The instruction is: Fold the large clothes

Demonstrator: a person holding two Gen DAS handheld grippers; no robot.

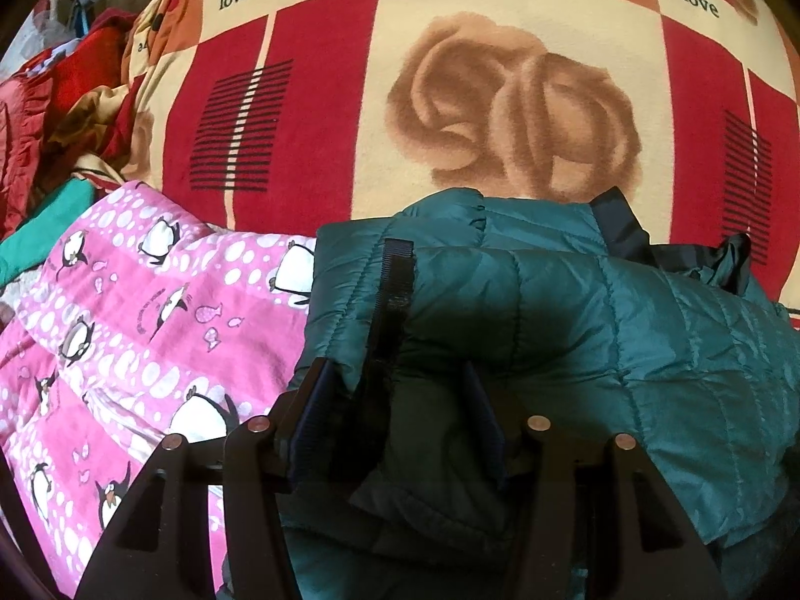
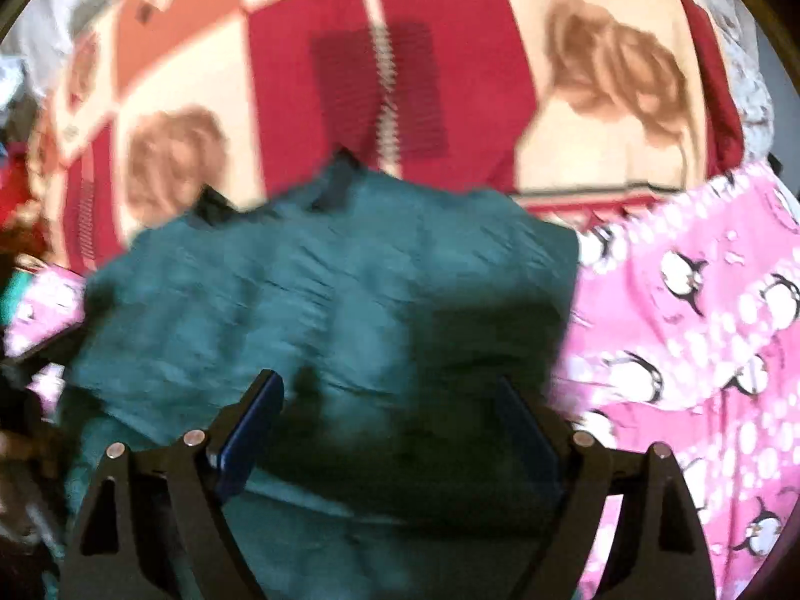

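Note:
A teal quilted puffer jacket lies bunched on the bed, with a dark lining and a black strap along its left edge. My left gripper is shut on a thick fold of the jacket at that edge. In the blurred right wrist view the jacket fills the middle. My right gripper is open just over it, jaws wide apart, with jacket fabric below and between them.
A red, cream and orange blanket with rose prints covers the bed. A pink penguin-print cloth lies beside the jacket. Crumpled red and green clothes are piled at the far left.

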